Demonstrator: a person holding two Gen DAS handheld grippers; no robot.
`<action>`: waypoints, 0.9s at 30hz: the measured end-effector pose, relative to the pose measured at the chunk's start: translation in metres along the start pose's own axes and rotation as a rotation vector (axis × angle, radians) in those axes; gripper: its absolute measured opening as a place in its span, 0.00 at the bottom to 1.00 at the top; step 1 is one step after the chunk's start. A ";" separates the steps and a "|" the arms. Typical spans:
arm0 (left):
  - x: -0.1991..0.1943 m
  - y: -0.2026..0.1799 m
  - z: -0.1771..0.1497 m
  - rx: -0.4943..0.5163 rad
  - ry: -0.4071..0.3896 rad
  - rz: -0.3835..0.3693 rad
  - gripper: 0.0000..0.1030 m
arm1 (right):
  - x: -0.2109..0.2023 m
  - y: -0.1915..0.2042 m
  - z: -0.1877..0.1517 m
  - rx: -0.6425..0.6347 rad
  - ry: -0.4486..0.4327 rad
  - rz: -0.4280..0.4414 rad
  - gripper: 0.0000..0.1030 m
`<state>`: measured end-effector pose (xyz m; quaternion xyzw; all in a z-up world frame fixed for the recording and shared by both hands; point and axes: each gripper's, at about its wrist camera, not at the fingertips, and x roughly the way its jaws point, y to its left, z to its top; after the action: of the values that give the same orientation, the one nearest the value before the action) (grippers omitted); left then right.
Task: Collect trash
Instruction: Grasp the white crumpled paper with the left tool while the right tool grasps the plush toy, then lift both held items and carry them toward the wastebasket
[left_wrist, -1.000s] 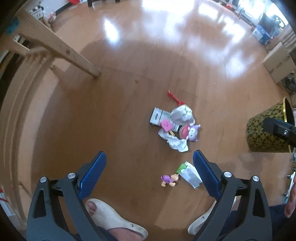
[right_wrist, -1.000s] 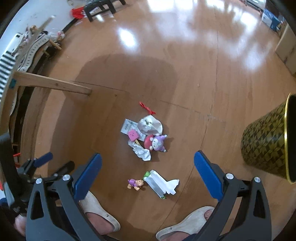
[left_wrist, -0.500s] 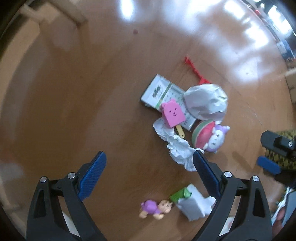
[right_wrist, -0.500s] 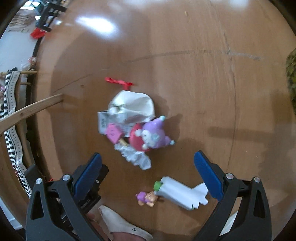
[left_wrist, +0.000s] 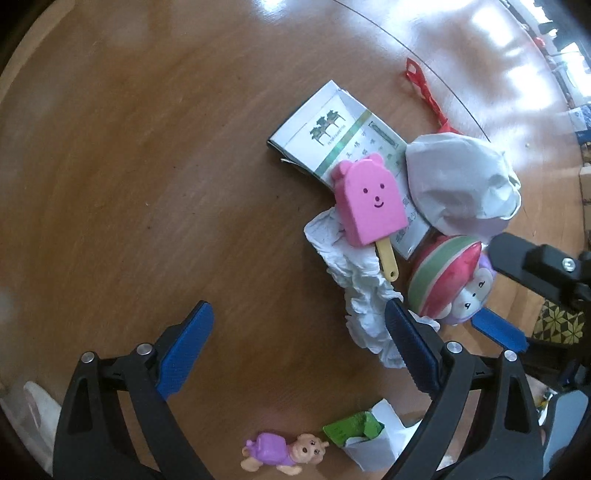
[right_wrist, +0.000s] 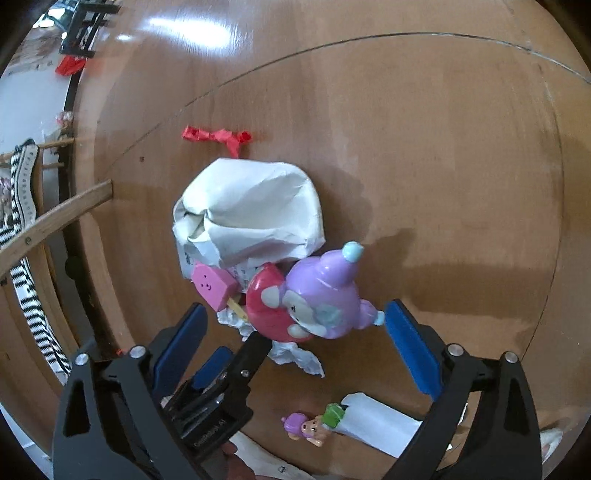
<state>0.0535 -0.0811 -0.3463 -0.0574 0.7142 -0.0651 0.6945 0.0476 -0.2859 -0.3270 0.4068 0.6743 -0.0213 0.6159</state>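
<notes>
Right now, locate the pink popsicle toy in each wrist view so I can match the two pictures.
Left wrist view: the pink popsicle toy sits right of centre, lying on the white-and-green box, stick pointing down toward the crumpled tissue.
Right wrist view: the same toy is small, left of centre, just below the big crumpled white paper.
Shared landmark: the red twisted wrapper, beyond the pile in both.

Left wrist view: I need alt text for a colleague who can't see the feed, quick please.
The open left gripper hangs over a wooden floor above mixed trash and toys: a crumpled white tissue at its right fingertip, a pink bear popsicle toy on a flattened white carton, and a crumpled paper ball. The right gripper enters from the right.
</notes>
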 end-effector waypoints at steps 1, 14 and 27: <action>-0.001 0.000 0.000 0.006 -0.003 -0.002 0.86 | 0.003 0.001 0.000 -0.007 0.009 0.006 0.87; -0.024 -0.011 -0.003 0.054 0.049 -0.150 0.01 | -0.027 0.019 -0.012 -0.119 -0.011 -0.065 0.43; -0.171 -0.026 -0.011 0.272 -0.096 -0.043 0.01 | -0.168 0.102 -0.069 -0.367 -0.185 -0.154 0.40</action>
<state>0.0473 -0.0775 -0.1731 0.0190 0.6635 -0.1733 0.7276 0.0351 -0.2692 -0.1196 0.2316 0.6366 0.0176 0.7354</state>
